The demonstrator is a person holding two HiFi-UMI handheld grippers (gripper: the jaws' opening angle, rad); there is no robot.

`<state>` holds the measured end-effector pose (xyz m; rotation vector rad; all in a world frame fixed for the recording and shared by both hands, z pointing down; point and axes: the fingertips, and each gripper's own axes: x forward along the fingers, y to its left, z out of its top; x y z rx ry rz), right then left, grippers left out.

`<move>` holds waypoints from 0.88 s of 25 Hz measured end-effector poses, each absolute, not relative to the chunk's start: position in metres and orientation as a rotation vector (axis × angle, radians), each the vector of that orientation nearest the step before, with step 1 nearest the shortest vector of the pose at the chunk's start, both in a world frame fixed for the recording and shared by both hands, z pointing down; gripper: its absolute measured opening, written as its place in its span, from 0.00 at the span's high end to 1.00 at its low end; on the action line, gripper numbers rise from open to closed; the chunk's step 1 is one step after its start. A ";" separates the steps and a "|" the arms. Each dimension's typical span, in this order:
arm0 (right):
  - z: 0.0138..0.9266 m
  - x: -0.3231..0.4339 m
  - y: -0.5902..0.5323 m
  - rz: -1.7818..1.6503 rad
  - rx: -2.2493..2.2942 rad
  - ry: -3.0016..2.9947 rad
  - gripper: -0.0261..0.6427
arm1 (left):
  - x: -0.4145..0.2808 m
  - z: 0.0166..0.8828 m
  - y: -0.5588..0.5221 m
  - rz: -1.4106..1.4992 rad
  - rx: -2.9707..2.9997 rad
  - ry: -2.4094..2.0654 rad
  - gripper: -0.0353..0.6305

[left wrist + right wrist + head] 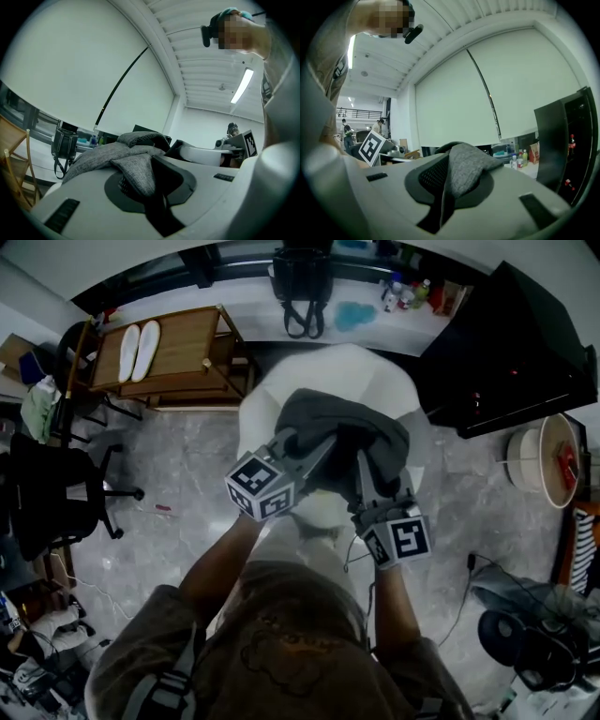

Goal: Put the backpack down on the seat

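Note:
In the head view a grey fabric backpack (361,427) hangs bunched over a round white seat (375,376); whether it rests on the seat I cannot tell. My left gripper (302,451) holds its near left side and my right gripper (362,467) its near right side. The left gripper view shows a fold of the grey backpack (136,171) pinched between the shut jaws of the left gripper (152,190). In the right gripper view another fold of the backpack (466,168) is clamped in the right gripper (443,194), with the other gripper's marker cube (372,147) off to the left.
A wooden table (183,367) with two white insoles stands at the back left. A black handbag (302,287) and bottles (403,292) sit on the rear counter. A black office chair (56,488) is at the left, a black cabinet (511,343) at the right, cables on the floor.

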<state>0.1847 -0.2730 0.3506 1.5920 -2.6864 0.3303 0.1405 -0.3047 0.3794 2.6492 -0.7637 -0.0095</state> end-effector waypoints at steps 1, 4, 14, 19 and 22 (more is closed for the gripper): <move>0.357 0.186 -0.278 0.336 1.600 -2.684 0.92 | 0.141 0.386 -0.310 -0.004 2.647 -0.760 0.87; 0.378 0.189 -0.292 0.370 1.621 -2.666 0.92 | 0.144 0.405 -0.323 0.009 2.637 -0.749 0.87; 0.447 0.191 -0.328 0.446 1.616 -2.630 0.92 | 0.142 0.472 -0.358 0.036 2.616 -0.750 0.87; 0.484 0.197 -0.344 0.453 1.600 -2.612 0.92 | 0.146 0.508 -0.373 0.052 2.596 -0.750 0.87; 0.507 0.200 -0.354 0.467 1.603 -2.600 0.92 | 0.149 0.533 -0.382 0.063 2.590 -0.742 0.87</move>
